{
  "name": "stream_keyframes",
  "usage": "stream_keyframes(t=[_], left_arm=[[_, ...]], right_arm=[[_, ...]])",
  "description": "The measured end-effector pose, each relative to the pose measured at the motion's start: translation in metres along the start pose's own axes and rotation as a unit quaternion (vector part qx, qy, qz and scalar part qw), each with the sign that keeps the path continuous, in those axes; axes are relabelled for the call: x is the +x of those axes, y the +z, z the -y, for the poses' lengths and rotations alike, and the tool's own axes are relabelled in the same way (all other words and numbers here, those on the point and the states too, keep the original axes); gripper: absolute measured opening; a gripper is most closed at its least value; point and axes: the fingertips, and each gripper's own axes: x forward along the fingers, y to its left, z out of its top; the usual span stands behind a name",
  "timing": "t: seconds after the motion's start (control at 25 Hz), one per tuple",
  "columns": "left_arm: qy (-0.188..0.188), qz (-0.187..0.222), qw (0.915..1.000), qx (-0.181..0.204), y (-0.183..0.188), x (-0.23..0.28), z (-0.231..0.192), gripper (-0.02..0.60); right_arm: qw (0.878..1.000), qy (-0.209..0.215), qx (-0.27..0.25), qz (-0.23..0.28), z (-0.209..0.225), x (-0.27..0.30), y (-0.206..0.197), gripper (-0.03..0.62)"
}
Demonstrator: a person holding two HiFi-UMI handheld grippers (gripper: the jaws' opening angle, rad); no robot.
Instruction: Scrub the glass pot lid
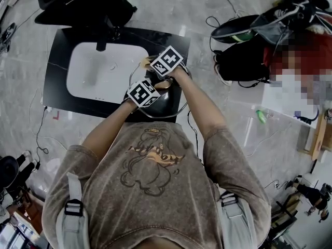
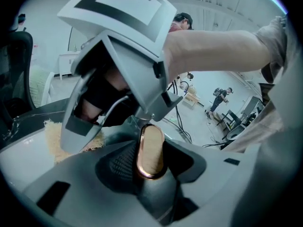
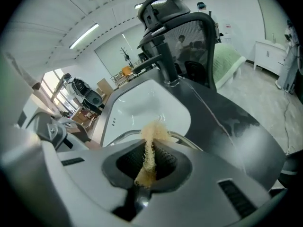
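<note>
The glass pot lid [image 1: 165, 107] sits on the black desk [image 1: 56, 87], just right of the white sink [image 1: 88, 61] and directly beneath both grippers. The left gripper [image 1: 150, 92] has its jaws clamped, fairly wide, on the lid's copper-rimmed knob [image 2: 150, 151]. The right gripper [image 3: 147, 167] pinches a tan fibrous scrubber [image 3: 154, 134], whose tuft pokes out over the lid's metal rim.
</note>
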Motion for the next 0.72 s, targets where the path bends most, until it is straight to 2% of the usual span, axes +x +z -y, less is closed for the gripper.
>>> stream_keyframes(t=[0.2, 0.36, 0.56, 0.72], left_arm=[[0.005, 0.012, 0.9999, -0.001, 0.000, -0.001, 0.001, 0.189], [0.011, 0.022, 0.9997, 0.001, 0.000, -0.001, 0.001, 0.189], [0.017, 0.033, 0.9993, 0.000, 0.000, -0.002, 0.002, 0.190], [0.012, 0.037, 0.9992, -0.007, 0.001, -0.001, 0.002, 0.190]], right_arm=[[0.998, 0.044, -0.027, -0.028, -0.022, 0.011, 0.001, 0.040], [0.997, 0.061, -0.026, -0.040, -0.028, 0.012, 0.001, 0.040], [0.997, 0.056, -0.034, -0.037, -0.030, 0.011, 0.001, 0.040], [0.998, 0.042, -0.036, -0.014, -0.028, 0.008, 0.003, 0.040]])
